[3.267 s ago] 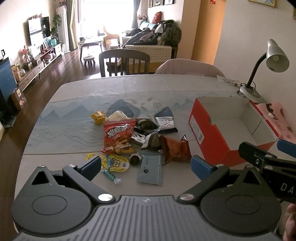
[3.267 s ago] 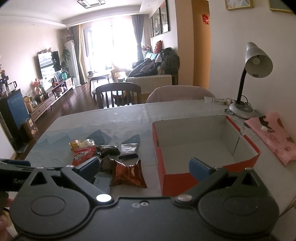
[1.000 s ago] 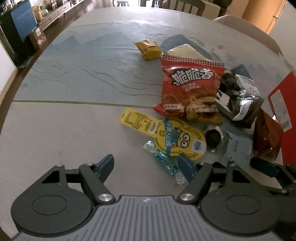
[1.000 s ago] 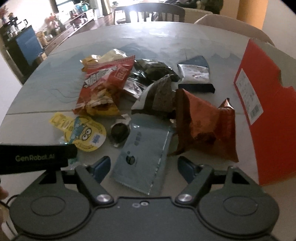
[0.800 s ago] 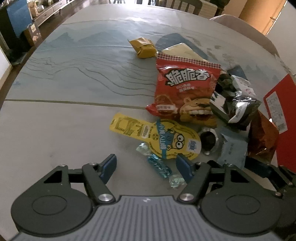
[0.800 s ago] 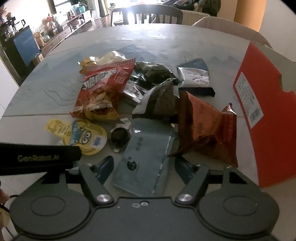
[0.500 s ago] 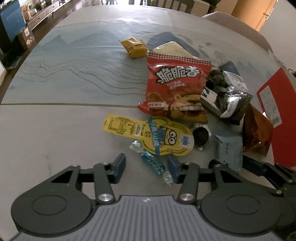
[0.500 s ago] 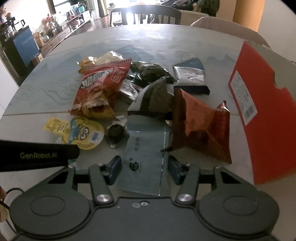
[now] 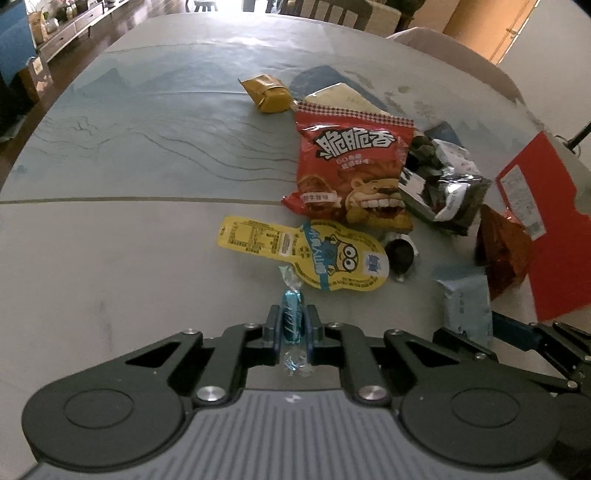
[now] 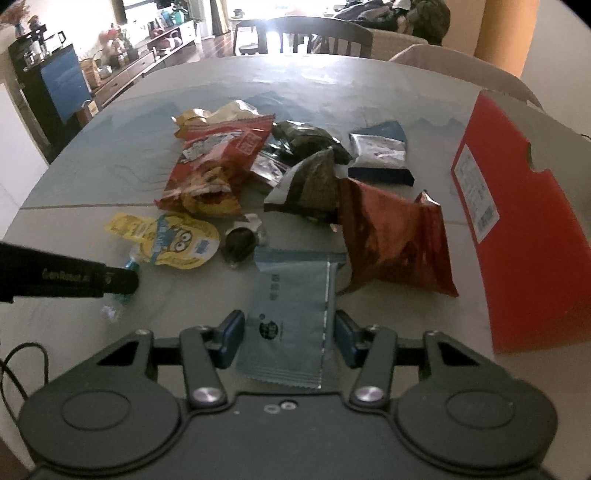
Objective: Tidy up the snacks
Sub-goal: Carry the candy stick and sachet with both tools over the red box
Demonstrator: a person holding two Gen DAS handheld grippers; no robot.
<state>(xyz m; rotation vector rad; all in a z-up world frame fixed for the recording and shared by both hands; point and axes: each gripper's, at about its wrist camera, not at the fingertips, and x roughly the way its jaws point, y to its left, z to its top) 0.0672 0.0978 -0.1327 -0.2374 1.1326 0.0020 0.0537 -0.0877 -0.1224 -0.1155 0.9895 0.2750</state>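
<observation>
My left gripper [image 9: 291,317] is shut on a small blue wrapped candy [image 9: 291,325] low over the table, just in front of the yellow cartoon packet [image 9: 332,258]. In the right wrist view my right gripper [image 10: 290,332] has its jaws closing on a flat grey-blue packet [image 10: 291,299], with the pads against its two long edges. To the right stands the red cardboard box [image 10: 517,229], its outer side toward me. A red chip bag [image 9: 351,166] and a brown-red foil bag [image 10: 391,240] lie in the snack pile.
Several dark and silver packets [image 10: 314,173], a small yellow packet [image 9: 267,96] and a round dark sweet [image 10: 240,243] lie among the snacks on the grey table [image 9: 129,166]. Chairs [image 10: 303,33] stand at the far edge.
Both grippers have come down from above the table to the snacks. The left jaws closed on the blue candy. The right jaws narrowed onto the grey-blue packet.
</observation>
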